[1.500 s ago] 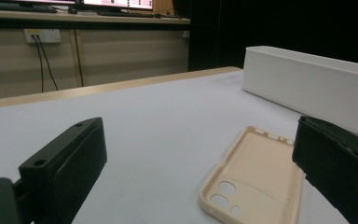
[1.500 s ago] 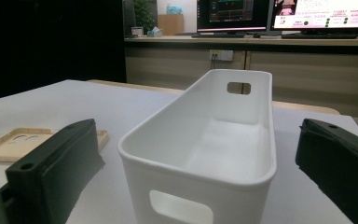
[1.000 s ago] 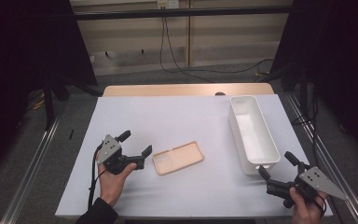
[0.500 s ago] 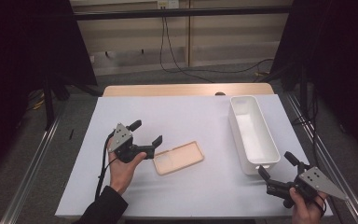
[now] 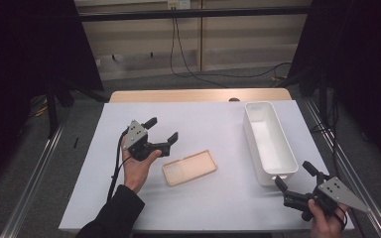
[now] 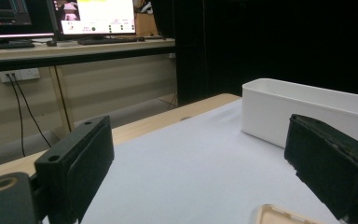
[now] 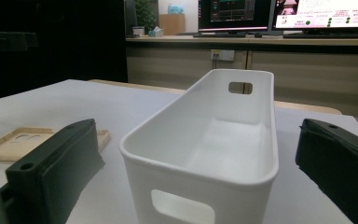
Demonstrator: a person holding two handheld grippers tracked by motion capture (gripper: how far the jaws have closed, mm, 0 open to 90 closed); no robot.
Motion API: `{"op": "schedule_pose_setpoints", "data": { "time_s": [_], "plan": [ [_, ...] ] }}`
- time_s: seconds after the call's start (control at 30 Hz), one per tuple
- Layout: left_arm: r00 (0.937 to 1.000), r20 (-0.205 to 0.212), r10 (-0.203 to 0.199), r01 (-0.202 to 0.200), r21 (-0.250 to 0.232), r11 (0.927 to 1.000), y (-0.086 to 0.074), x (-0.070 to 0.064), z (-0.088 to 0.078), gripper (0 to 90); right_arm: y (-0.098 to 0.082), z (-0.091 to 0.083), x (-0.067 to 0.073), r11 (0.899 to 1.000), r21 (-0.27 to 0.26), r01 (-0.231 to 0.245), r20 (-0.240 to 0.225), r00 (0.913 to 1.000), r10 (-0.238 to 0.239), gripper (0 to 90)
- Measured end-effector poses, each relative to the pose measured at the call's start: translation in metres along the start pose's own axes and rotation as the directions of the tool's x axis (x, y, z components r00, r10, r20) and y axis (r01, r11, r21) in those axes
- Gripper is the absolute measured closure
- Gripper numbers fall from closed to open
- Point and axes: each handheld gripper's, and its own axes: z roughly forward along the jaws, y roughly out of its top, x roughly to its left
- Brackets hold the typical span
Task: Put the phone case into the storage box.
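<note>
The left gripper [image 5: 161,130] hangs over the left half of the tabletop [image 5: 213,124], jaws apart. The phone case [image 5: 189,167] lies flat on the tabletop just beside and to the right of this gripper, nearer the person than its jaw tips. Farther to its right, well apart, the long bin [image 5: 269,141] stands on the tabletop, its length running away from the person. The right gripper [image 5: 292,176] sits at the tabletop's near right corner, jaws apart, with the bin's near end directly ahead of it and the phone case ahead to its left.
</note>
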Motion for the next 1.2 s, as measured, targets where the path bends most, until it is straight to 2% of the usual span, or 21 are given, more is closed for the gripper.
{"op": "schedule_pose_setpoints", "data": {
  "time_s": [0.07,0.17,0.23,0.27,0.3,0.33,0.43,0.5,0.53,0.57,0.73,0.83,0.87,0.93,1.03,1.17,1.2],
  "plan": [
    [1.0000,-0.005,0.006,-0.006,-0.008,0.9999,0.002,0.002,0.003,8.3,0.000,0.000,0.000,1.000,0.001,-0.001,-0.001,1.0000,0.001,0.0],
    [0.9999,-0.010,0.005,-0.006,-0.010,0.9999,0.001,0.003,0.003,13.6,0.000,0.000,0.000,1.000,0.000,0.001,-0.001,1.0000,-0.001,0.0],
    [0.9998,0.004,0.018,-0.018,0.031,0.9993,0.000,0.006,0.002,16.3,0.000,0.000,0.000,1.000,0.000,0.000,-0.002,1.0000,0.000,0.0],
    [0.9998,0.012,0.018,-0.019,0.037,0.9991,-0.001,0.006,0.001,18.1,0.000,0.000,0.000,1.000,0.002,0.000,-0.002,1.0000,0.000,0.0],
    [0.9998,0.012,0.018,-0.019,0.037,0.9991,-0.001,0.006,0.001,23.3,0.000,0.000,0.000,1.000,0.002,0.001,-0.003,1.0000,-0.001,0.0],
    [0.9997,0.018,0.018,-0.019,0.057,0.9982,-0.002,0.007,-0.001,26.1,0.000,0.000,0.000,1.000,0.002,0.001,-0.004,1.0000,-0.001,0.0],
    [0.9998,0.017,0.008,-0.009,0.049,0.9988,0.000,0.010,-0.003,35.1,0.000,0.000,0.001,1.000,0.001,0.001,-0.004,1.0000,-0.001,0.0],
    [0.9997,0.017,0.016,-0.017,0.054,0.9984,0.000,0.010,-0.004,40.8,0.000,0.000,0.001,1.000,0.001,0.000,-0.004,1.0000,0.000,0.0],
    [0.9995,0.028,0.017,-0.019,0.063,0.9978,0.000,0.010,-0.005,40.8,0.000,0.000,0.001,1.000,0.000,0.000,-0.005,1.0000,0.000,0.0],
    [0.9989,0.043,0.018,-0.022,0.072,0.9972,0.000,0.010,-0.004,49.3,0.000,0.000,0.000,1.000,0.001,0.000,-0.005,1.0000,0.000,0.0],
    [0.9969,0.077,0.013,-0.020,0.091,0.9956,-0.002,0.009,-0.002,59.8,0.000,0.000,0.001,1.000,0.001,0.000,-0.006,1.0000,0.000,0.0],
    [0.9966,0.082,0.006,-0.013,0.091,0.9958,-0.002,0.010,-0.003,68.2,0.000,0.000,0.001,1.000,0.002,0.000,-0.006,1.0000,0.000,0.0],
    [0.9968,0.080,0.006,-0.013,0.092,0.9957,-0.002,0.011,-0.003,68.2,0.000,0.000,0.001,1.000,0.001,0.000,-0.006,1.0000,0.000,0.0],
    [0.9949,0.100,0.009,-0.018,0.095,0.9953,-0.002,0.012,-0.004,73.6,0.000,0.000,0.001,1.000,0.002,0.001,-0.006,1.0000,-0.001,0.0],
    [0.9932,0.116,0.009,-0.021,0.106,0.9941,-0.002,0.013,-0.004,86.9,0.000,0.000,0.001,1.000,0.002,0.001,-0.007,1.0000,-0.001,0.0],
    [0.9924,0.122,0.015,-0.029,0.113,0.9931,-0.001,0.012,-0.005,90.0,0.000,0.000,0.001,1.000,0.002,0.002,-0.007,1.0000,-0.002,0.0],
    [0.9916,0.129,0.003,-0.018,0.116,0.9930,-0.001,0.013,-0.005,90.0,0.000,0.000,0.001,1.000,0.002,0.002,-0.008,1.0000,-0.002,0.0]
  ]
}}
